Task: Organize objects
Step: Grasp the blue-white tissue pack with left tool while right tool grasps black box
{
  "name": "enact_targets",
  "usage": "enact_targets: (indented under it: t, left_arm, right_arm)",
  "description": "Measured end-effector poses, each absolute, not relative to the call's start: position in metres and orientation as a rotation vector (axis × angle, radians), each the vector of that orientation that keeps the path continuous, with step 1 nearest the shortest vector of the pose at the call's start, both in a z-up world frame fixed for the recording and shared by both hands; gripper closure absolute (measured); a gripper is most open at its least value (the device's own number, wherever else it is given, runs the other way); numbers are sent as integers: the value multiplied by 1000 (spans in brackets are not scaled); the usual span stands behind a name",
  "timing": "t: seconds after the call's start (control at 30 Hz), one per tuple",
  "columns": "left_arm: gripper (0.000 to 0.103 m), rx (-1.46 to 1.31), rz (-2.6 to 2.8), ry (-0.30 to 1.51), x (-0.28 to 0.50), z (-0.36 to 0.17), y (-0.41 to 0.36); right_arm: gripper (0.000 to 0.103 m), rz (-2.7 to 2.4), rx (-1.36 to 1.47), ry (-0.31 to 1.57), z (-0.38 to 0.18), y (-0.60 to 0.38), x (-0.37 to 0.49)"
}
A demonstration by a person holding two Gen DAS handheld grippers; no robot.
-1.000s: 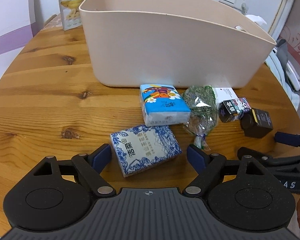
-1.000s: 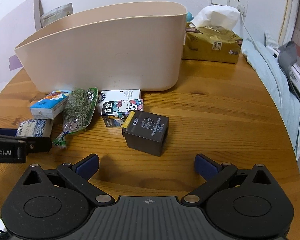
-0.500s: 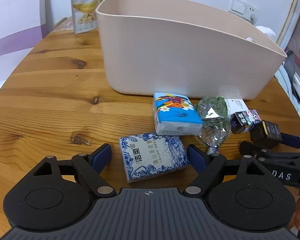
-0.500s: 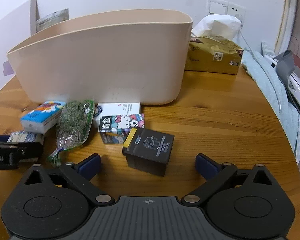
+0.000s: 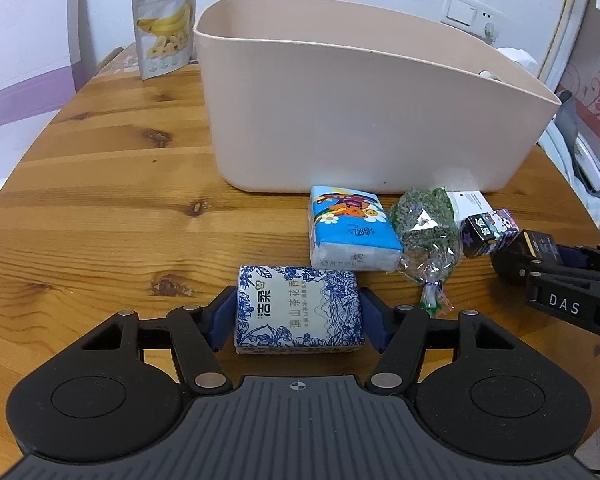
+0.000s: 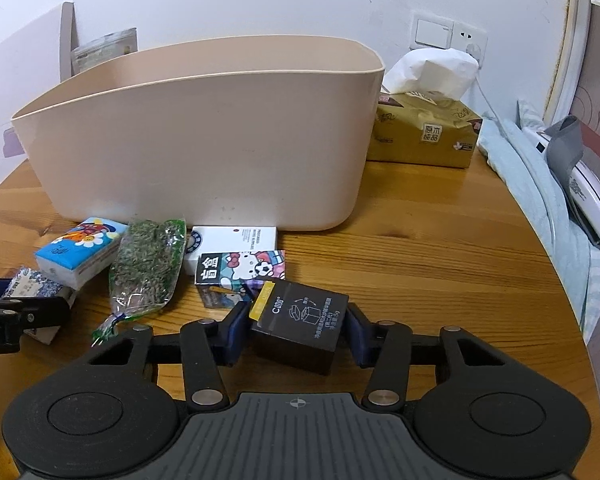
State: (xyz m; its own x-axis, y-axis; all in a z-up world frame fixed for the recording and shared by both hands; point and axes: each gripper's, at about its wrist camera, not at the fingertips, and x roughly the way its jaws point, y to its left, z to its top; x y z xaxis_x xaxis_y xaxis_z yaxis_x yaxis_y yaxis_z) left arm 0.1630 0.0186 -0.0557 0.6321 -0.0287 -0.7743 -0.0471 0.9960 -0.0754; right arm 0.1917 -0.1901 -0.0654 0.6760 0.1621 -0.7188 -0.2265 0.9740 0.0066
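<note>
My left gripper (image 5: 298, 320) is shut on the blue-and-white tissue pack (image 5: 298, 312), which rests on the wooden table (image 5: 100, 220). My right gripper (image 6: 296, 336) is shut on the black box (image 6: 300, 328), also on the table. A beige bin (image 5: 360, 112) stands behind. Between them lie a cartoon tissue pack (image 5: 350, 228), a clear bag of dried herbs (image 5: 428, 236), a Hello Kitty box (image 6: 240, 276) and a white box (image 6: 232, 244). The right gripper also shows at the right edge of the left wrist view (image 5: 540, 264).
A banana-chip pouch (image 5: 164, 28) stands at the table's far left. A yellow tissue box (image 6: 424, 132) sits right of the bin. Bedding and a white device (image 6: 588, 196) lie beyond the table's right edge.
Both grippers have moved forward and closed: the left onto the blue-and-white tissue pack, the right onto the black box. Earlier both were open.
</note>
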Motion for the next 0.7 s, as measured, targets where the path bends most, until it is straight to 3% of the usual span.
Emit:
enact_targets:
  t: [0.7]
  left_arm:
    - [39, -109, 2, 847, 143, -38, 41]
  right_arm:
    - [56, 282, -20, 796, -46, -198, 169]
